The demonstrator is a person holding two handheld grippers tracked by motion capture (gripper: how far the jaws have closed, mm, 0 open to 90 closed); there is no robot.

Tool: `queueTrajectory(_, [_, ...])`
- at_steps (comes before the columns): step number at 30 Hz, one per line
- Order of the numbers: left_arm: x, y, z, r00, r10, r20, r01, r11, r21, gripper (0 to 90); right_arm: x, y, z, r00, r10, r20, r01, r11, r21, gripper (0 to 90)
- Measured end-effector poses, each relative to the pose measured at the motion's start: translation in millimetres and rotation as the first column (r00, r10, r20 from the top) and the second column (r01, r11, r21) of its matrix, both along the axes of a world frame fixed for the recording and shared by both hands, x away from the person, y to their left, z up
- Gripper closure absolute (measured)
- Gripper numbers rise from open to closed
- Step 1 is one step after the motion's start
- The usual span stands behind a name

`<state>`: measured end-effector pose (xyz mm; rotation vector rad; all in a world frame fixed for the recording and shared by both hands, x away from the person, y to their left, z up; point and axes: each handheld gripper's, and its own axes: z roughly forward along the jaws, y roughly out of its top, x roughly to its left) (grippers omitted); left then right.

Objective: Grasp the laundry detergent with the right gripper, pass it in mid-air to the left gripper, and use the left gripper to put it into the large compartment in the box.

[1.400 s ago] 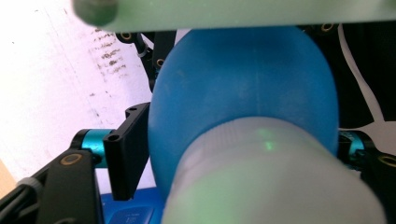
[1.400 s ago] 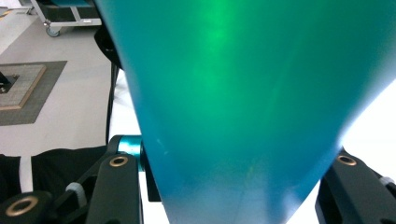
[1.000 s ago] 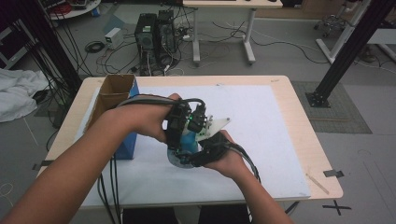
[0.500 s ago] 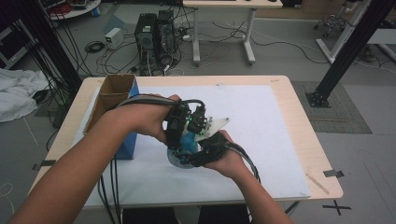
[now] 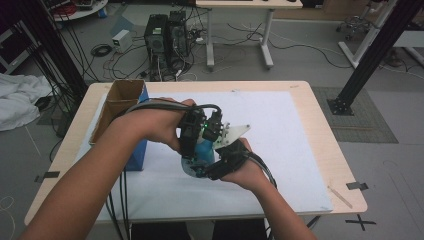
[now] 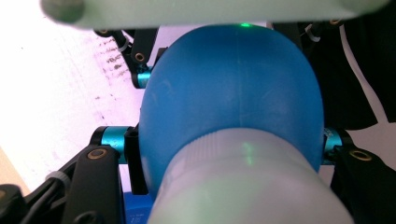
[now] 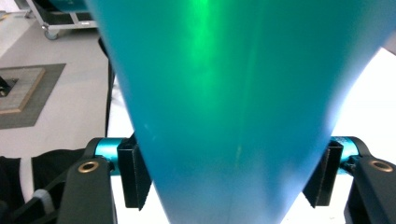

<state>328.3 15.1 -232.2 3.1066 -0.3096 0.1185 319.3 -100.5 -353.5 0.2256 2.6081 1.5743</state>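
A blue rounded object (image 5: 202, 149) with a pale grey end (image 6: 243, 186) is held above the white mat between both hands. My left gripper (image 6: 231, 140) is shut on its blue dome, with the pads (image 6: 133, 158) pressed to both sides. In the high view the left gripper (image 5: 192, 145) comes down on it from the left. My right gripper (image 5: 216, 167) reaches it from the lower right. The right gripper (image 7: 229, 172) has just been opening its jaws. The blue body (image 7: 233, 93) still sits between them, and the pads (image 7: 133, 172) stand right beside its sides.
An open cardboard box with a blue side (image 5: 120, 102) stands at the table's left, close to my left forearm. The white mat (image 5: 280, 150) covers most of the wooden table (image 5: 330, 160). Cables trail from both grippers toward the near edge.
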Motion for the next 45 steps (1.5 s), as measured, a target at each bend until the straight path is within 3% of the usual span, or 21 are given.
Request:
queueTrajectory(5, [1.8, 1.1, 2.0, 1.0000, -0.001, -0.003, 0.001, 0.9999, 0.011, 39.3, -0.7, -6.1, 1.0, 0.9999, -0.012, 0.004, 0.011, 1.000, 0.015, 25.9])
queueTrajectory(13, [5.7, 8.4, 5.8, 0.9996, 0.026, -0.013, -0.026, 0.9996, 0.013, 39.2, -0.4, -17.6, 4.1, 0.9994, -0.026, -0.024, 0.026, 1.000, -0.004, 21.7])
queueTrajectory(17, [7.2, 13.7, 10.5, 0.9990, 0.041, -0.015, -0.041, 0.9991, 0.007, 39.2, 0.7, -23.4, 6.3, 0.9987, -0.039, -0.033, 0.038, 0.999, -0.032, 13.6])
queueTrajectory(25, [9.7, 23.7, 28.0, 0.9981, 0.061, -0.012, -0.061, 0.9980, 0.015, 39.1, 1.6, -36.1, 14.1, 0.9988, -0.044, -0.024, 0.042, 0.996, -0.083, 13.4])
queueTrajectory(34, [19.0, 41.8, 50.8, 0.9884, 0.149, -0.031, -0.149, 0.9888, 0.001, 39.1, 3.8, -51.0, 17.2, 0.9974, -0.065, -0.032, 0.060, 0.987, -0.151, 12.8])
queueTrajectory(35, [22.8, 50.0, 59.2, 0.9791, 0.198, -0.047, -0.198, 0.9801, -0.006, 39.1, 3.7, -52.5, 17.6, 0.9974, -0.066, -0.030, 0.060, 0.986, -0.157, 12.8])
queueTrajectory(39, [29.5, 63.9, 73.3, 0.9563, 0.286, -0.061, -0.286, 0.9581, 0.009, 39.0, 6.5, -63.4, 20.3, 0.9962, -0.083, -0.026, 0.078, 0.982, -0.174, 12.8])
queueTrajectory(40, [29.5, 63.9, 73.3, 0.9563, 0.286, -0.061, -0.286, 0.9581, 0.009, 39.0, 6.5, -63.4, 20.3, 0.9962, -0.083, -0.026, 0.078, 0.982, -0.174, 12.8])
queueTrajectory(41, [32.1, 71.3, 79.3, 0.9452, 0.322, -0.057, -0.321, 0.9469, 0.013, 39.0, 7.1, -64.7, 20.6, 0.9959, -0.086, -0.025, 0.081, 0.981, -0.175, 12.8])
queueTrajectory(43, [34.0, 78.0, 84.5, 0.9336, 0.355, -0.050, -0.354, 0.9349, 0.017, 39.0, 7.8, -66.9, 21.7, 0.9954, -0.092, -0.026, 0.086, 0.980, -0.179, 12.8])
queueTrajectory(45, [36.5, 86.6, 90.1, 0.9176, 0.394, -0.049, -0.394, 0.9189, 0.010, 38.9, 8.2, -67.6, 22.2, 0.9951, -0.094, -0.031, 0.087, 0.982, -0.170, 12.8])
